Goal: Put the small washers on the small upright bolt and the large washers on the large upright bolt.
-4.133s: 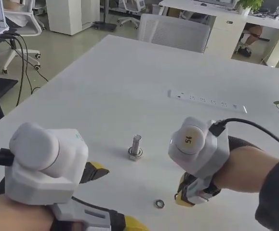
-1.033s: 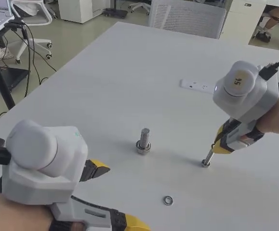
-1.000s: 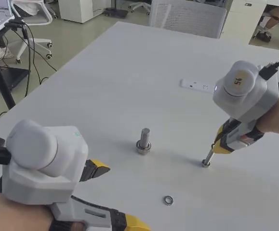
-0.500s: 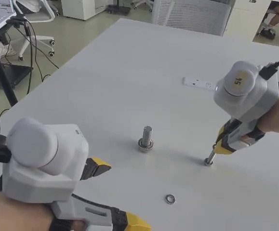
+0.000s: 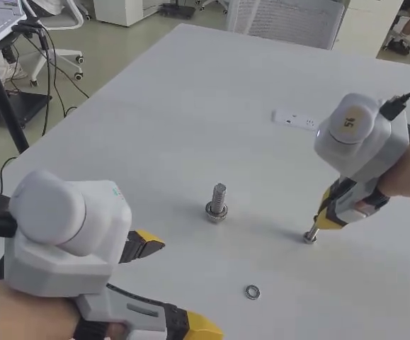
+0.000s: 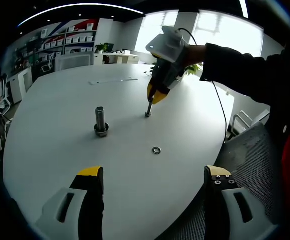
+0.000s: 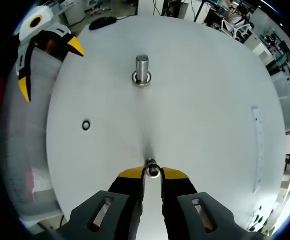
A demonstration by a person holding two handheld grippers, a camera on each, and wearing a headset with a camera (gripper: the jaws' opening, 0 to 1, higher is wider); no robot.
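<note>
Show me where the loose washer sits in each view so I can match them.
Head view: loose washer low in the middle, nearer than the big bolt.
Left gripper view: washer just right of centre, below and right of the big bolt.
Right gripper view: washer left of centre, below and left of the big bolt.
Shared landmark: the big bolt, upright.

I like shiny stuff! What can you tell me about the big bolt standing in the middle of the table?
The big bolt looks like shiny grey metal. It stands upright on the white table, with its threaded shaft pointing up. Wider rings sit around its foot, probably washers, but I cannot count them. Only the table touches it.
</note>
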